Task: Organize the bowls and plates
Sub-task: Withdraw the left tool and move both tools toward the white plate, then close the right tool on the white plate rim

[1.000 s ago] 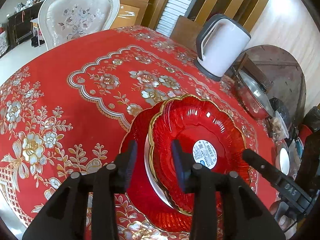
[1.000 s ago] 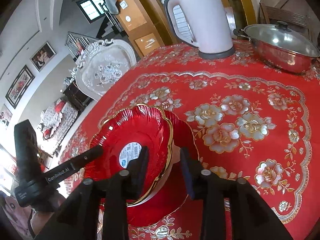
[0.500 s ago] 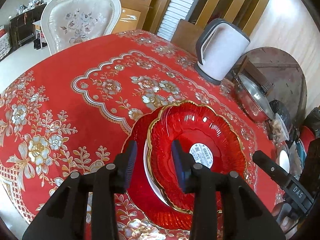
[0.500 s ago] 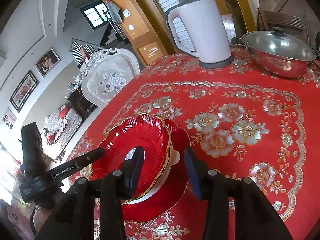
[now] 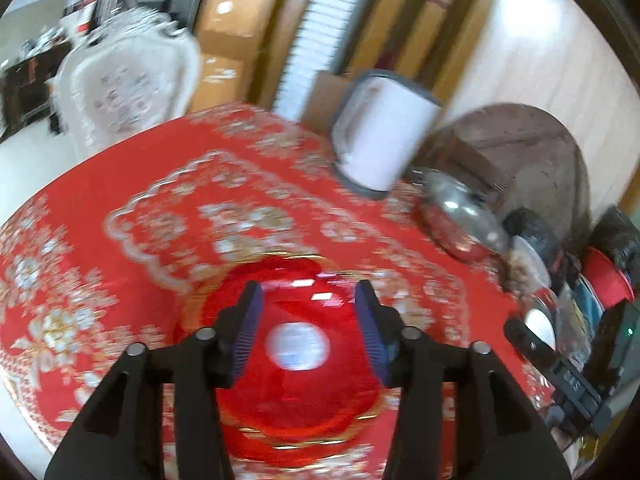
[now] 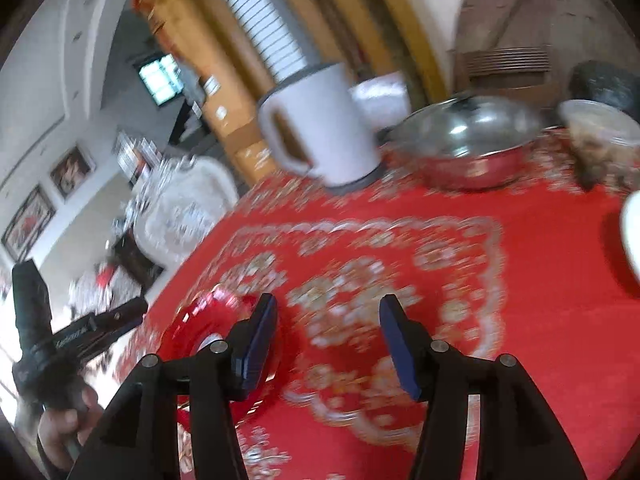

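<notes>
Red floral tablecloth (image 5: 120,184) covers the table, where the red gold-rimmed plate (image 5: 296,364) lies flat, round white sticker up, its print too blurred to read. Above it hovers the left gripper (image 5: 308,330), jaws spread. Beside the plate, the right gripper (image 6: 328,340) hangs spread wide. A white kettle (image 5: 384,136) stands well behind.

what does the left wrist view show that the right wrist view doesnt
Only the left wrist view shows the white barcode sticker in the middle of the scalloped red glass plate, framed by the open left gripper.

Only the right wrist view shows framed pictures on the wall and a hand on the other gripper's handle, with the open right gripper over bare cloth.

Both show the white electric kettle, lidded steel pot, white ornate chair and red floral tablecloth.
</notes>
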The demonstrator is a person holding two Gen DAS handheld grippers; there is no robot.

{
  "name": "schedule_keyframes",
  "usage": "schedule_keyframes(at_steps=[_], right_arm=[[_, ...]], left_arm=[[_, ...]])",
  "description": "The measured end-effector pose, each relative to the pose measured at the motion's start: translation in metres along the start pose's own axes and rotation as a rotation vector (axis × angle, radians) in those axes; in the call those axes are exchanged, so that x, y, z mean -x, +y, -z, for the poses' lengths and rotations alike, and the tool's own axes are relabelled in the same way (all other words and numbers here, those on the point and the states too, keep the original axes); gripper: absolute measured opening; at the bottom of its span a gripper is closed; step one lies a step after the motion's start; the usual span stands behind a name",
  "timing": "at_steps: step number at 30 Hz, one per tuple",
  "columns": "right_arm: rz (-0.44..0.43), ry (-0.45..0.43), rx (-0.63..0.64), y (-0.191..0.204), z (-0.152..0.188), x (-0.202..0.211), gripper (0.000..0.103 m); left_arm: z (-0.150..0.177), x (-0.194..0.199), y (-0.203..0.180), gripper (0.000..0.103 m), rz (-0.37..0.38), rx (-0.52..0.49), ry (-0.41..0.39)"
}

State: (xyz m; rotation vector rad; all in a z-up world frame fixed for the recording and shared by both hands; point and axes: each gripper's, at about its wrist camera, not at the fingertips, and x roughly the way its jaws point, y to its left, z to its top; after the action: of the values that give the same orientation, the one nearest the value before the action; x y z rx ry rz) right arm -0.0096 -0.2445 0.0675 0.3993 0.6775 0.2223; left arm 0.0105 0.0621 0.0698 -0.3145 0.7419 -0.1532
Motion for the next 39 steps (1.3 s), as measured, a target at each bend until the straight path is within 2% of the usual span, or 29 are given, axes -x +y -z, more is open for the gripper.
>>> schedule_keyframes(at_steps=[7,11,15,19,22,26,28,32,35,37,39], right_arm=[[0.178,-0.18,-0.119,-0.098,-0.027,0.062,0.063],[0.331,-0.259,-0.169,-0.151,-0.032,0.092,0.065],[0.479,-0.326,-0.252,-0.203,-0.036,0.114,0.066],[0.607,-0.387,-0.309,-0.25,-0.03,0.128,0.068],[0.646,-0.374,-0.308,-0.269,-0.024,0.13,0.069],[0.668,-0.371,-0.307,-0.284,-0.021,0.134,0.069],[0.676,-0.353,-0.294,-0.287,-0.02,0.129,0.069],[0.676,-0.307,-0.275,-0.287,-0.019,0.113,0.069],[0.702,-0.276,-0.246,-0.288,-0.018,0.099,0.069],[0.698,-0.247,-0.248,-0.293,-0.017,0.09,0.069],[0.696,-0.215,-0.249,-0.295,-0.017,0.081,0.067]], left_arm=[[0.017,-0.043,-0.122,0.047,0.134,-0.192,0.088],[0.037,-0.074,-0.198,0.047,0.195,-0.301,0.13],[0.053,-0.102,-0.251,0.047,0.227,-0.346,0.148],[0.07,-0.131,-0.289,0.047,0.279,-0.33,0.183],[0.083,-0.147,-0.311,0.047,0.312,-0.325,0.189],[0.103,-0.167,-0.334,0.047,0.393,-0.271,0.213],[0.11,-0.172,-0.339,0.047,0.412,-0.251,0.201],[0.128,-0.179,-0.341,0.047,0.512,-0.23,0.208],[0.129,-0.176,-0.342,0.047,0.574,-0.234,0.214],[0.13,-0.172,-0.344,0.047,0.552,-0.271,0.179],[0.128,-0.173,-0.342,0.047,0.55,-0.264,0.183]])
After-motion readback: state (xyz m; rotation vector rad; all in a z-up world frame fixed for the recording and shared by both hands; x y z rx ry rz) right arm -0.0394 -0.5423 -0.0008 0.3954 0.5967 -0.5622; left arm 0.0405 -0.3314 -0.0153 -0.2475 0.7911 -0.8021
